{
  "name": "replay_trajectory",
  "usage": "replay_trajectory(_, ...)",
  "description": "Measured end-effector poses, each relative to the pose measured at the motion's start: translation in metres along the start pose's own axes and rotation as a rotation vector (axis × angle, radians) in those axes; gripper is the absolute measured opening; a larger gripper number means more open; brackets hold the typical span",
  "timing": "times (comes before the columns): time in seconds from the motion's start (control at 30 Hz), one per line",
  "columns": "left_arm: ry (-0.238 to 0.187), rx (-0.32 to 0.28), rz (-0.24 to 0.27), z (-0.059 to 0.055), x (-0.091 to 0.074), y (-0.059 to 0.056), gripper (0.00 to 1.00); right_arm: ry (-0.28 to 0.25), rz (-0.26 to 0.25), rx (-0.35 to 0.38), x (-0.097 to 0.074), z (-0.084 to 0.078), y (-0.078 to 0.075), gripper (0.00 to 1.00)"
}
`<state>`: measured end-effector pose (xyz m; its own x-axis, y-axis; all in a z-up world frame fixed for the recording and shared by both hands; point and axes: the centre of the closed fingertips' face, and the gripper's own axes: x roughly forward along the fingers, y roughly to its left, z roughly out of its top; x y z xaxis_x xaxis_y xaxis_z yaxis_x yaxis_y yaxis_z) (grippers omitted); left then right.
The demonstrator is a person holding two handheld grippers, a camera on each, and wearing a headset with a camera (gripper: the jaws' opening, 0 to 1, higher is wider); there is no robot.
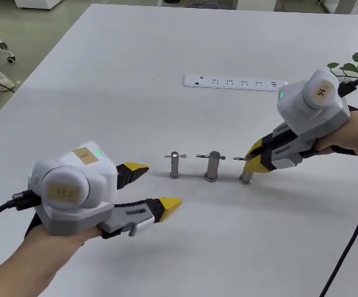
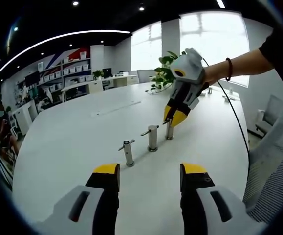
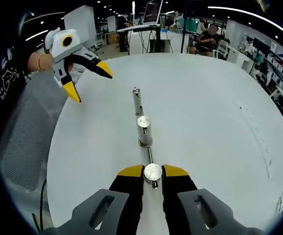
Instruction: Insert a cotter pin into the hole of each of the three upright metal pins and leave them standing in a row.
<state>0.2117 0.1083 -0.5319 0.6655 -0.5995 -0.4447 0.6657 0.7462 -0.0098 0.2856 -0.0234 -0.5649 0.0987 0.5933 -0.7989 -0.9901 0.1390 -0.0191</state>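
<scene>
The task is nearing its end, as far as I can judge: three metal pins are standing upright in one row on the white tabletop (image 1: pixel 104 74), and each of them is carrying a thin piece across its upper part. The first metal pin (image 1: pixel 174 166) is holding the first cotter pin (image 1: pixel 174 155) through its hole. The middle metal pin (image 1: pixel 213 167) is showing the second cotter pin (image 1: pixel 204 156) sticking out to one side. The right hand-held gripper (image 1: pixel 253 158) is closing its jaws on the head of the third metal pin (image 1: pixel 246 177), where the third cotter pin (image 1: pixel 240 159) is poking out. I cannot tell if this last one is sitting fully through, so perhaps only seating it and letting go is remaining. The left hand-held gripper (image 1: pixel 153 185) is waiting near the row with its jaws spread apart and gripping nothing. The tabletop is looking smooth and bare, with a white power strip (image 1: pixel 234 81) lying further back and a green plant (image 1: pixel 355 65) reaching in at the edge. Around it, a bright open office is showing, with shelves, desks, large windows and a mesh chair (image 3: pixel 24 142).
</scene>
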Motion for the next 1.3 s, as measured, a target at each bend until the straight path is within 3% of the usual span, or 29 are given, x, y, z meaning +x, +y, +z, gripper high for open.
replay_trajectory(0.17,0.004,-0.004,0.001,-0.001,0.0,0.0,0.48,-0.012,0.005,-0.014,0.0,0.004,0.002,0.13)
replay_trajectory(0.33,-0.006,-0.017,0.006,0.003,0.001,0.001,0.5,-0.023,-0.038,0.004,-0.007,0.008,0.0,0.23)
replay_trajectory(0.5,-0.01,-0.017,0.022,0.006,0.001,0.005,0.55,-0.092,-0.108,0.14,-0.019,0.014,0.006,0.36)
replay_trajectory(0.67,-0.012,-0.051,0.045,0.006,0.001,0.008,0.63,-0.11,-0.151,0.233,-0.026,0.01,0.019,0.42)
replay_trajectory(0.77,-0.027,-0.073,0.056,0.009,0.0,0.01,0.65,-0.186,-0.218,0.329,-0.031,0.013,0.022,0.47)
replay_trajectory(0.9,-0.032,-0.076,0.079,0.012,-0.002,0.013,0.69,-0.231,-0.273,0.35,-0.036,0.015,0.03,0.54)
replay_trajectory(1.03,-0.047,-0.1,0.099,0.015,-0.003,0.014,0.73,-0.333,-0.308,0.461,-0.041,0.024,0.035,0.62)
replay_trajectory(1.1,-0.047,-0.107,0.106,0.016,-0.003,0.014,0.74,-0.329,-0.32,0.504,-0.042,0.021,0.039,0.65)
replay_trajectory(1.3,-0.046,-0.116,0.125,0.018,-0.007,0.016,0.8,-0.404,-0.362,0.56,-0.049,0.028,0.045,0.71)
